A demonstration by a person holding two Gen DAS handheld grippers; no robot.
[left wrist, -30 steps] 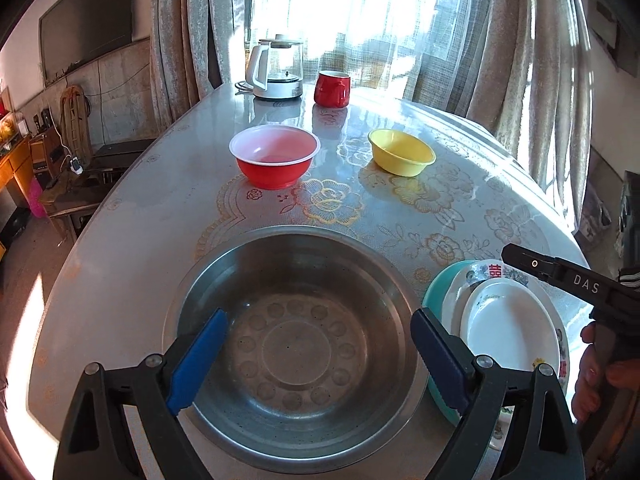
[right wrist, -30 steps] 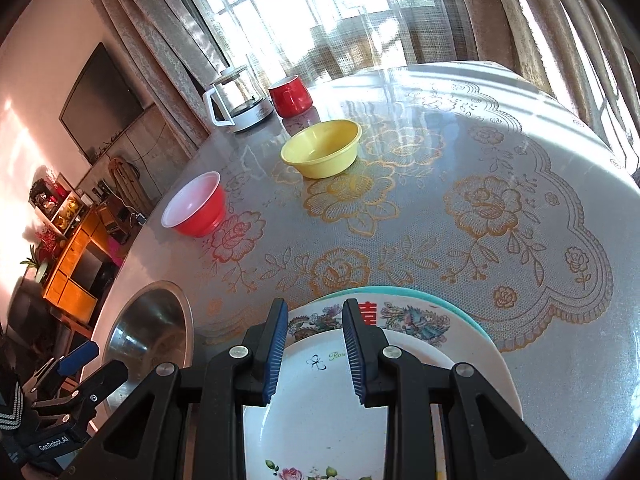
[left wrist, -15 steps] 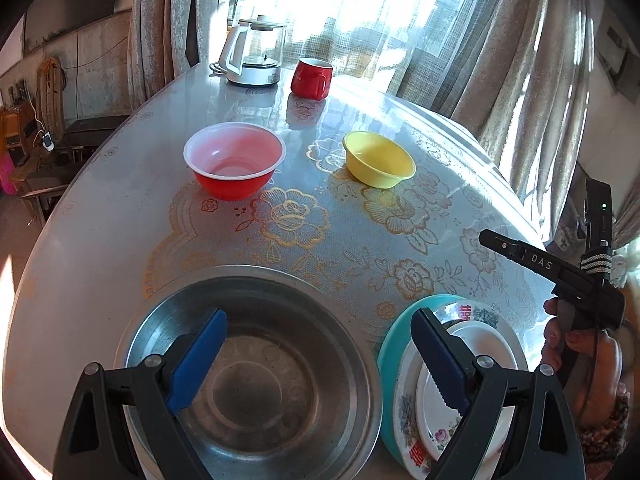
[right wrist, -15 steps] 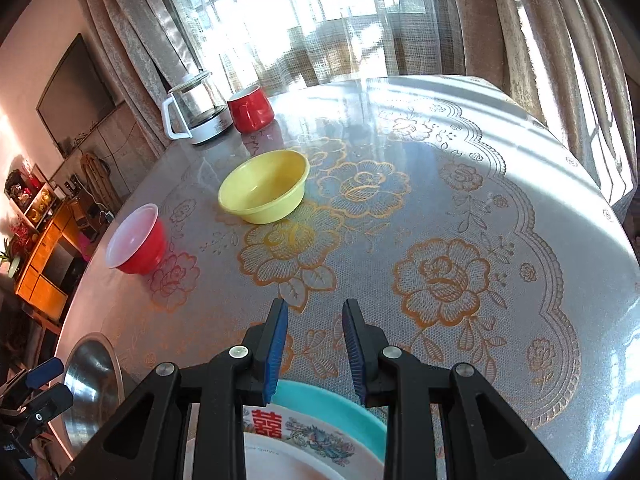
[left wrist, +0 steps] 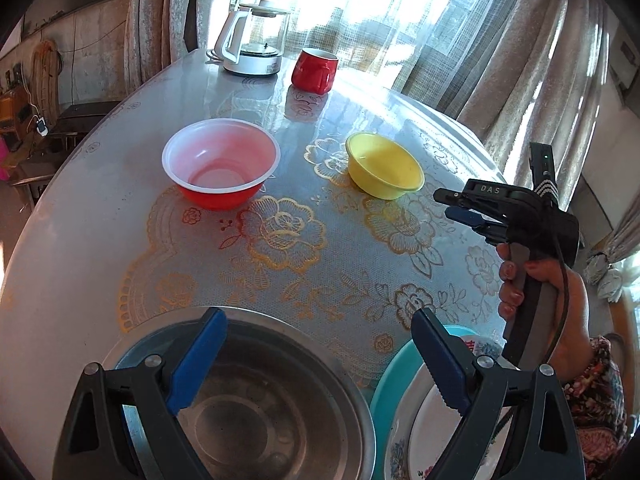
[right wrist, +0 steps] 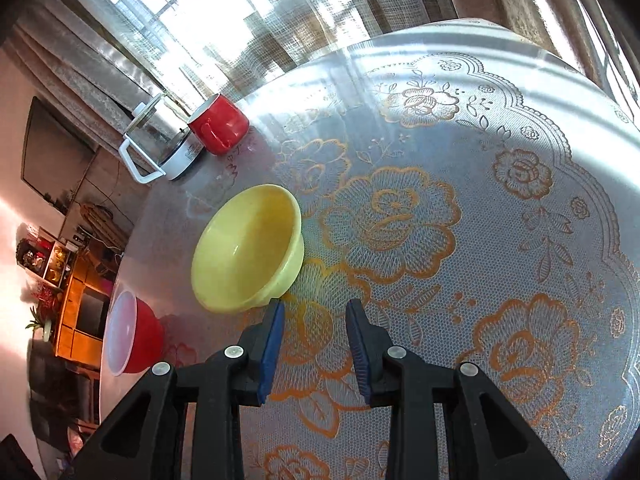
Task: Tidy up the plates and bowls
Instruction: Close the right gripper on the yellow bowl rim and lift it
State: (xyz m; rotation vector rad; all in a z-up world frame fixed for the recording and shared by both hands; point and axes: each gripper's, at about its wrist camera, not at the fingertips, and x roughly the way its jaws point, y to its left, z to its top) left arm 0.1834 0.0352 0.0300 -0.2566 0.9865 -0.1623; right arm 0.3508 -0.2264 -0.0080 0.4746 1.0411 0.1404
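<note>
Containers. The steel basin (left wrist: pixel 256 400) sits at the near edge of the round table (left wrist: pixel 100 208), directly below the left gripper (left wrist: pixel 316 352); its interior shows bare metal only. Beside it, on its right, a stack of plates (left wrist: pixel 404 432) rests on the table: a teal plate at the bottom, a floral-rimmed plate above it, and a white plate on top. The upper plates are partly hidden by the gripper finger, so their exact count is uncertain. The red bowl (left wrist: pixel 221 168) with its white interior stands upright mid-table and holds nothing. The yellow bowl (right wrist: pixel 248 254) stands upright to its right, also with nothing in it, well apart from the red bowl. At the far edge a glass kettle (left wrist: pixel 252 44) on a white base stands just beside a red mug (left wrist: pixel 314 70).

Grippers. The left gripper is spread wide, its blue pads (left wrist: pixel 198 360) above the basin rim on one side and the plate stack on the other, grasping nothing. The right gripper (right wrist: pixel 314 344) has a moderate gap between its fingers, with only the tablecloth visible between them; it points at the table just beside the yellow bowl's near side.

View differences. Only the left wrist view shows the basin, the plate stack and the right hand (left wrist: pixel 560 312) around the gripper handle. Only the right wrist view shows an orange cabinet (right wrist: pixel 80 320) beyond the table.
</note>
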